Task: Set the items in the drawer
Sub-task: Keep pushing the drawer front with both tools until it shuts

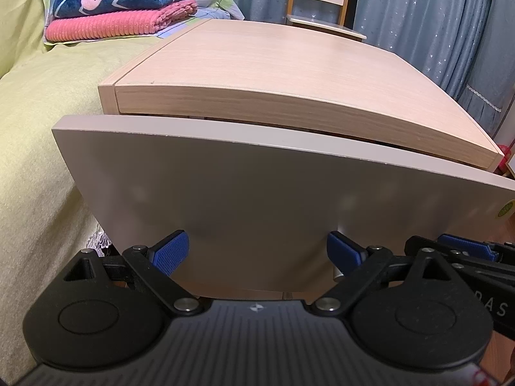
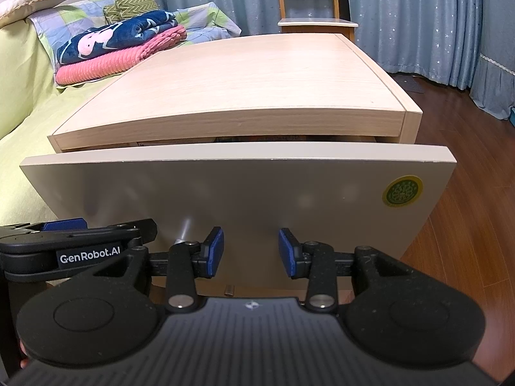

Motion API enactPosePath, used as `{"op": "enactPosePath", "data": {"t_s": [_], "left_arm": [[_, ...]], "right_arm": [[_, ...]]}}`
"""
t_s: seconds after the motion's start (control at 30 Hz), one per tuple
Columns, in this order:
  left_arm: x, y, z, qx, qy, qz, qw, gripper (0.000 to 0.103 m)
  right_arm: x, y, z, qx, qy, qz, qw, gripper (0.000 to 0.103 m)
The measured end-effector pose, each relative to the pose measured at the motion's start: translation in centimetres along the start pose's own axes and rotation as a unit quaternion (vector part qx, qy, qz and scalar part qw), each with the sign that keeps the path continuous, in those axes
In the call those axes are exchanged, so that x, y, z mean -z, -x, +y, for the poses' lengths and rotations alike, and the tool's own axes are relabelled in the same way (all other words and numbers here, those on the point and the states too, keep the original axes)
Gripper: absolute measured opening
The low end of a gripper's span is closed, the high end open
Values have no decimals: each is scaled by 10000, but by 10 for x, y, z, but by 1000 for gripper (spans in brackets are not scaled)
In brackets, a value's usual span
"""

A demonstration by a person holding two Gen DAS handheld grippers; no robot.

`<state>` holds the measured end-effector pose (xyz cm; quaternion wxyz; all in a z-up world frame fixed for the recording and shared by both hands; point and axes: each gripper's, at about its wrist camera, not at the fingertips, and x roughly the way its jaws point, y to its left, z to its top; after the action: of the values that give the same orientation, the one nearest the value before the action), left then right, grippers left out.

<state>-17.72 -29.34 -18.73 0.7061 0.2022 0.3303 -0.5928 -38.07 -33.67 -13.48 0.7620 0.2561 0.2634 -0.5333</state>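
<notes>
Both grippers face a bedside cabinet whose top drawer (image 2: 244,193) stands slightly open.

The drawer sits just proud of the cabinet (image 2: 231,83), a dark gap showing along its top edge; what lies inside cannot be made out. Its flat, smooth front looks stiff and slippery, so a pinch on the face would likely slide; the small metal handle (image 1: 341,251) low on the front, or the top edge, seems the better hold, and the drawer probably rolls out with a steady straight pull. The left gripper (image 1: 257,252) is spread wide and empty, close to the drawer front. The right gripper (image 2: 251,252) is partly spread, also empty. A green sticker (image 2: 401,191) marks the front's right corner. Folded blankets (image 2: 119,48) lie on the bed (image 1: 38,135) beside the cabinet, and a chair (image 2: 313,3) stands behind.
</notes>
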Motion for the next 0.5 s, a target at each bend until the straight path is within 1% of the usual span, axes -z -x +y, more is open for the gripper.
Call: {"op": "enactPosePath", "data": {"t_s": [0.5], "left_arm": [[-4, -6, 0, 22, 39, 1, 10000, 94]], "right_arm": [[-4, -8, 1, 23, -30, -21, 10000, 34]]}}
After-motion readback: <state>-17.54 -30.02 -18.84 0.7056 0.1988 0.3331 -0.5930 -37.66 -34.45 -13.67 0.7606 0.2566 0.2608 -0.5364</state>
